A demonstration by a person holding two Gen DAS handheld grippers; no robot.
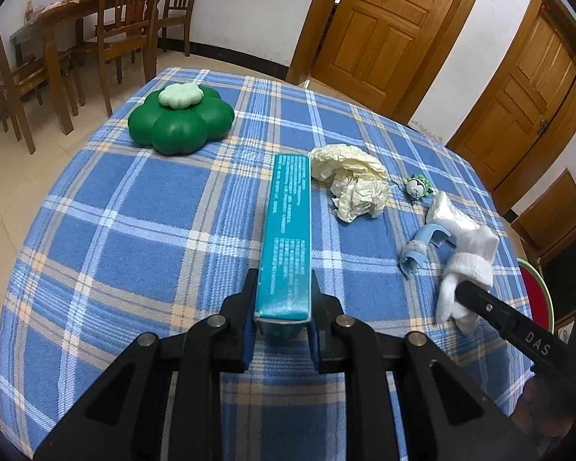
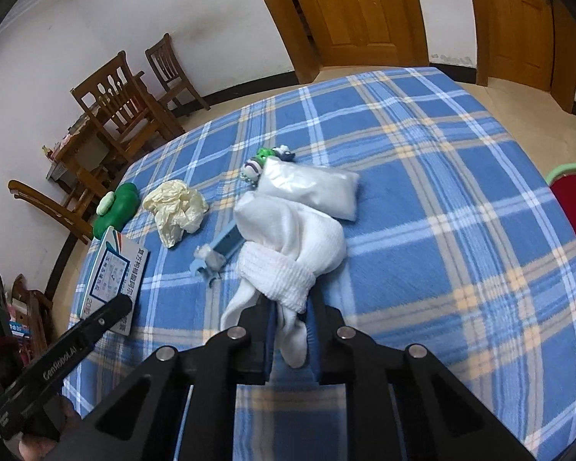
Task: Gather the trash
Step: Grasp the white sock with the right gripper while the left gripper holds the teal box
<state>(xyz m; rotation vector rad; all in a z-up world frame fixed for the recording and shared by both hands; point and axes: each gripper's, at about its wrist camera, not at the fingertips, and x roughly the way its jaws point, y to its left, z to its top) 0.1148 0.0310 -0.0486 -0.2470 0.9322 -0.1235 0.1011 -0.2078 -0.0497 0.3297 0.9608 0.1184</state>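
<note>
Left tool (image 1: 284, 299): clamps the teal box (image 1: 288, 230) by its near end; stiff, light.
Right tool (image 2: 290, 322): pinches the white sock (image 2: 288, 265) on the counter (image 2: 460, 192); soft, limp, best gripped at the cuff.

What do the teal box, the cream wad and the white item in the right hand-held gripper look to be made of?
Teal box: printed cardboard, slightly glossy, with crisp folded edges. Cream wad: thin paper, matte, sharply creased. White socks: soft knit fabric with a ribbed cuff, limp between the right hand-held gripper pads.
</note>
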